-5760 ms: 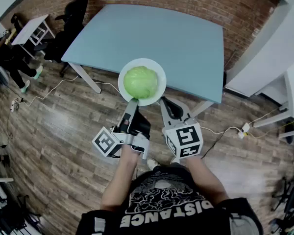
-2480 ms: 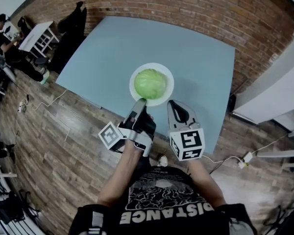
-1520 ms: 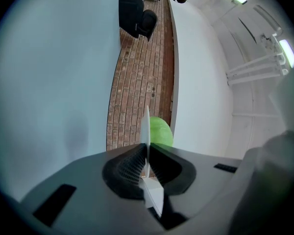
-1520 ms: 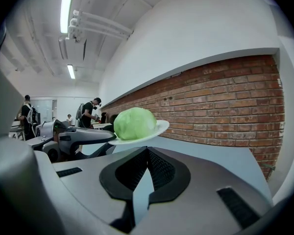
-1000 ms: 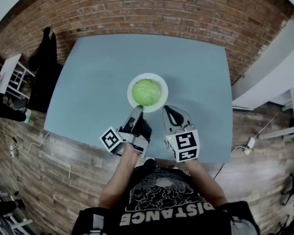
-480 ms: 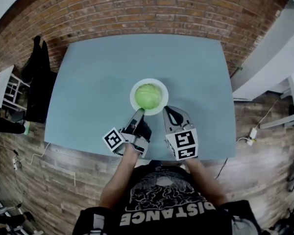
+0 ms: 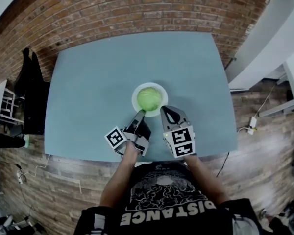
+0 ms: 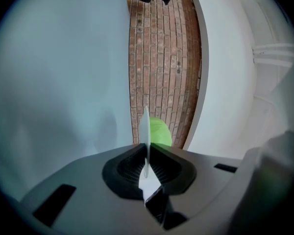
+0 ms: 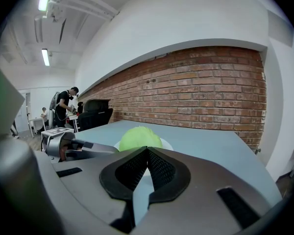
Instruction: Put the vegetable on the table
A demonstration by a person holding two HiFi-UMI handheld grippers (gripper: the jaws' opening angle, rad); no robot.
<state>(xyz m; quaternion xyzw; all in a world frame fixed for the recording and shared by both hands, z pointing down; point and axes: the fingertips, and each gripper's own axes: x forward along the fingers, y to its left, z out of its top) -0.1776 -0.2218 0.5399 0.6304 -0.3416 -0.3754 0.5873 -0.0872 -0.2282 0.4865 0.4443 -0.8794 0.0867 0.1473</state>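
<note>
While the left gripper pinches the near rim of the white plate, jaws clamped on the thin edge, the cabbage sits centred on that plate, straight ahead of the fingers, over the middle of the blue table. Right gripper just beside the rim, jaws pressed together, nothing between; cabbage lies ahead and slightly left of it. Left is the one coupled to the load. Plate touching tabletop or just above it: cannot tell

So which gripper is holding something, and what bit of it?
The left gripper is shut on the near rim of the white plate. The green cabbage sits on the plate. The right gripper is shut and holds nothing.
</note>
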